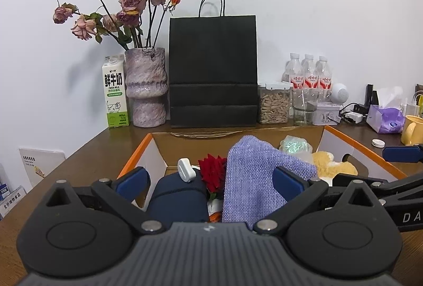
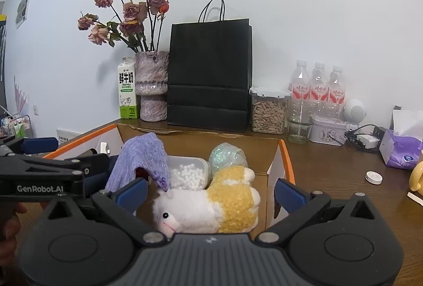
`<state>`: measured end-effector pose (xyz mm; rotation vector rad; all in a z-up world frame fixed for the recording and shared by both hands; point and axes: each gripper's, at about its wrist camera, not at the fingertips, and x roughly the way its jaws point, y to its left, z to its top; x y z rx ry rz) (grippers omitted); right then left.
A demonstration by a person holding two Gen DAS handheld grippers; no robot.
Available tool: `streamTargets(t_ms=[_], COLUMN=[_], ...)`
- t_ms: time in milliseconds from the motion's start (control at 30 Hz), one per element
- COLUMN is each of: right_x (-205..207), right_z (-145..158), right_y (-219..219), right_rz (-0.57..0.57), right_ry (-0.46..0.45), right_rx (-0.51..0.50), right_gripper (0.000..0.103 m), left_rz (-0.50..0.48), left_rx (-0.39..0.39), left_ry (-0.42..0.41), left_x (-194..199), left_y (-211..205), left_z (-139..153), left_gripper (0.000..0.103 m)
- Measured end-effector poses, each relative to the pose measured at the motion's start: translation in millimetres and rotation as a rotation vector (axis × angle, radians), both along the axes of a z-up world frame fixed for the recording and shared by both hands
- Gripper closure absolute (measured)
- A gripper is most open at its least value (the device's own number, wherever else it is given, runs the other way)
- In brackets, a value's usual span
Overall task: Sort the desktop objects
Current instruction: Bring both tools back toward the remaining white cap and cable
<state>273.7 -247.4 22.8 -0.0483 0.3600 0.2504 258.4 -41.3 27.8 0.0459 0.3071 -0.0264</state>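
Clutter behind box (image 2: 280, 161) — paper bag (image 2: 208, 74), vase (image 2: 152, 85), bottles (image 2: 318, 85).

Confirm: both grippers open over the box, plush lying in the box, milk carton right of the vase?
One slip: the milk carton stands left of the vase, as the right wrist view shows. The rest holds: left gripper and right gripper open over the box, plush lying inside.

A lived-in home desk: a brown wooden tabletop (image 1: 87, 153) against a white wall holds a mottled purple ceramic vase (image 1: 146, 86) of dried pink roses (image 1: 127, 3) (long wilted), a green-and-white milk carton (image 1: 115, 93), and a purple tissue pack (image 1: 386, 118).
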Motion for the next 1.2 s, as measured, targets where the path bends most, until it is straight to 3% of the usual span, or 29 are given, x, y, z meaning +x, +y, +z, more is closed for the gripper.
streamTargets(t_ms=[400,567,700,1000,1200], right_x=[-3,-21,-37,-77,-76], right_z=[-2,-1,0,-6,-16], right_y=[1,-4,-2,25,49], right_rz=[-0.013,-0.066,-0.054,0.042,0.069], right_ry=[-0.009,-0.056,-0.05,0.019,0.105], right_rx=[0.008,0.041,0.047,-0.01,-0.046], right_gripper=[0.0,0.0,0.0,0.0,0.0], left_rz=[-0.006,0.044,0.064,0.081,0.097], left_rx=[-0.003,-0.019,-0.027,-0.017,-0.008], left_ry=[-0.017,-0.065,-0.028,0.017,0.041], left_x=[-2,-11,-17,-51,-71], left_y=[0,4,11,39,56], left_z=[-3,-4,-1,1,-1], left_gripper=[0.0,0.0,0.0,0.0,0.0])
